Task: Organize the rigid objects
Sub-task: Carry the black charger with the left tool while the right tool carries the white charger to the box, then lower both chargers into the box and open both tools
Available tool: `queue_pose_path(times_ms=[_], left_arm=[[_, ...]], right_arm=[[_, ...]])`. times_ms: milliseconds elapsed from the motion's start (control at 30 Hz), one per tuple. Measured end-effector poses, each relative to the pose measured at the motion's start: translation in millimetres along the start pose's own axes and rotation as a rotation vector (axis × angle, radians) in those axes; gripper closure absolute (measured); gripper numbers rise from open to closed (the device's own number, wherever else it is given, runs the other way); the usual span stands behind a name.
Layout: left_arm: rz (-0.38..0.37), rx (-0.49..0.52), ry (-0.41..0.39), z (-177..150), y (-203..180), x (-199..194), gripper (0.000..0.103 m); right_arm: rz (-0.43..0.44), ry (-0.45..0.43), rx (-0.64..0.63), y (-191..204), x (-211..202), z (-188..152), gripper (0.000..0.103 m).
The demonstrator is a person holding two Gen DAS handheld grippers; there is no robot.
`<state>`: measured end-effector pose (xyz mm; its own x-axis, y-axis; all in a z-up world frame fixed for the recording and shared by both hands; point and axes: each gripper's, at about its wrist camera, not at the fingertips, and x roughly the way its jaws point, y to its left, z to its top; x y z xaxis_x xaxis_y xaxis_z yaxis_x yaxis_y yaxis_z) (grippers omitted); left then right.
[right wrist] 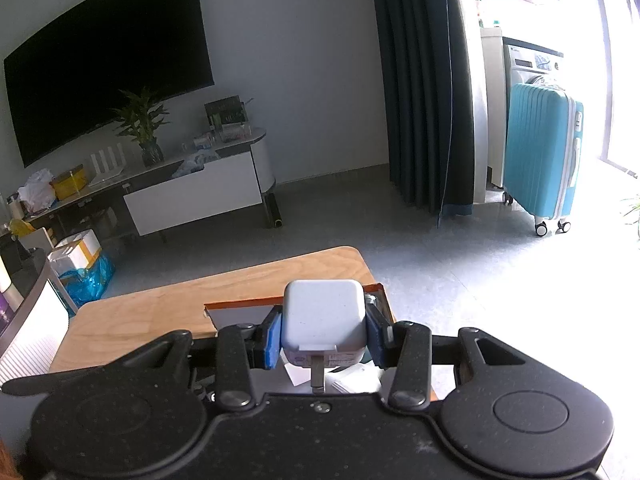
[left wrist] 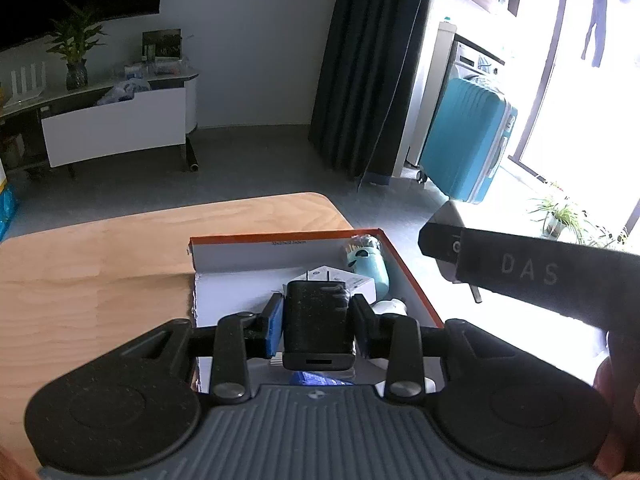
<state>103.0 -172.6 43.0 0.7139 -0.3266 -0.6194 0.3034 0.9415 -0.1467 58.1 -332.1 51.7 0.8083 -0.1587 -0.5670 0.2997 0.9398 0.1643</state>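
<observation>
Left gripper (left wrist: 316, 322) clamped on black rectangular plug charger (left wrist: 316, 312), right gripper (right wrist: 323, 334) clamped on white rounded-square plug adapter (right wrist: 323, 318), both above orange-rimmed open cardboard box (left wrist: 408, 272) on light wooden table (left wrist: 100, 272)

- You have a light wooden table with a rounded corner (left wrist: 100, 264) standing on the grey floor.
- On it, at its right edge, sits an orange-rimmed shallow cardboard box (left wrist: 280, 250).
</observation>
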Motion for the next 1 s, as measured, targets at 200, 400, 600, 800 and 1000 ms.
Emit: queue_pose_path(times_ms=[200, 400, 600, 800, 1000], left_arm=[[-0.009, -0.004, 0.018, -0.2, -2.0, 7.1, 0.067], [-0.019, 0.005, 0.027, -1.6, -7.3, 11.3, 0.067], [-0.026, 0.01, 0.034, -1.8, -10.4, 15.7, 0.067], [-0.026, 0.009, 0.039, -3.2, -10.6, 17.9, 0.067], [-0.031, 0.009, 0.045, -3.9, -11.7, 21.0, 0.067]], right_arm=[[-0.007, 0.013, -0.001, -0.9, 6.4, 2.2, 0.052], [-0.008, 0.025, -0.004, -0.4, 13.7, 4.0, 0.052], [-0.008, 0.031, -0.011, 0.1, 19.4, 5.6, 0.052], [-0.008, 0.038, -0.018, 0.3, 22.8, 4.2, 0.052], [-0.008, 0.045, -0.024, 0.2, 27.9, 5.8, 0.052]])
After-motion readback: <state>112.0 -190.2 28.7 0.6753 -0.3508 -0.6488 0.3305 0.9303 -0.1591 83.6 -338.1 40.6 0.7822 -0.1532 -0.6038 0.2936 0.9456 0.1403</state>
